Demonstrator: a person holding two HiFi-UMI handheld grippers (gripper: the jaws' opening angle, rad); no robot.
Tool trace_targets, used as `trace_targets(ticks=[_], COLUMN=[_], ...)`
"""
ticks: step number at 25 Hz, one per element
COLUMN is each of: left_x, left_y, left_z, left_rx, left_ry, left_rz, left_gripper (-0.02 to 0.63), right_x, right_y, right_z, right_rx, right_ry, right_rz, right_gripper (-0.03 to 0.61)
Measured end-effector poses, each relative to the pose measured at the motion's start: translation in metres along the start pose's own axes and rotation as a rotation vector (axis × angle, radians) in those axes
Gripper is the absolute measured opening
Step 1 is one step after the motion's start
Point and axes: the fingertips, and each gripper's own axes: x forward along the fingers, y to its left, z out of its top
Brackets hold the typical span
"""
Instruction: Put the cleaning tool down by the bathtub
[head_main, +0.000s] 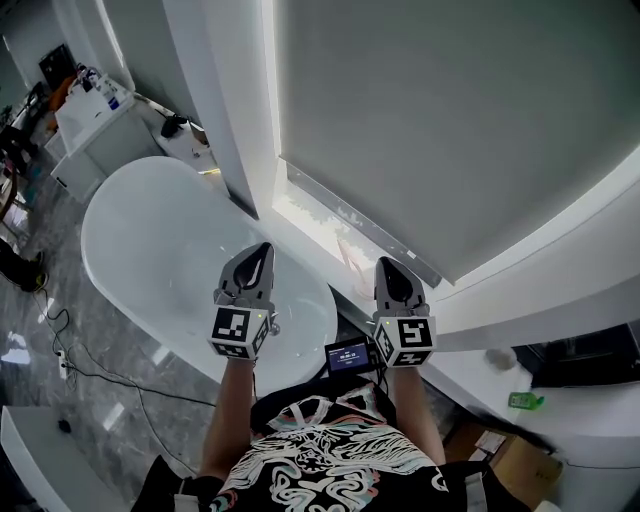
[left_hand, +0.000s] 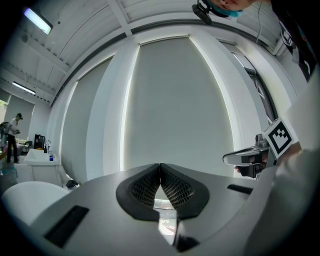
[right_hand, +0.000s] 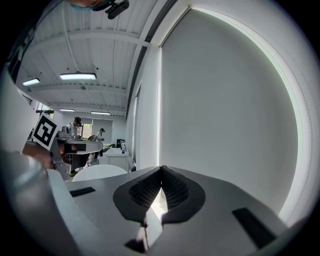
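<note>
The white oval bathtub (head_main: 170, 250) lies below and to the left of both grippers. My left gripper (head_main: 262, 250) is raised over the tub's near end with its jaws pressed together and nothing between them (left_hand: 160, 166). My right gripper (head_main: 388, 265) hangs beside it, over the window ledge, also shut and empty (right_hand: 161, 169). Neither gripper holds a cleaning tool. A small green object (head_main: 522, 401) lies on the white counter at the right; I cannot tell what it is. The tub's rim also shows in the left gripper view (left_hand: 25, 195) and in the right gripper view (right_hand: 97, 172).
A large window with a grey blind (head_main: 450, 120) fills the wall ahead, above a white ledge (head_main: 330, 230). A small lit screen (head_main: 348, 355) sits between my arms. A white cabinet with bottles (head_main: 95, 110) and a dark object (head_main: 175, 125) stand beyond the tub. Cables (head_main: 90, 370) run across the grey floor.
</note>
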Motion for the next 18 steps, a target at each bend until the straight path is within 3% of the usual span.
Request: trace_targets(ticks=[18], left_x=[-0.010], left_y=[-0.016], left_z=[0.003], left_rx=[0.022], left_ry=[-0.012], left_rz=[-0.004], left_gripper=[0.017], right_x=[-0.019], right_y=[-0.001], right_z=[0.001], right_rx=[-0.004], right_ry=[-0.022], right_rz=[-0.004], right_gripper=[0.026])
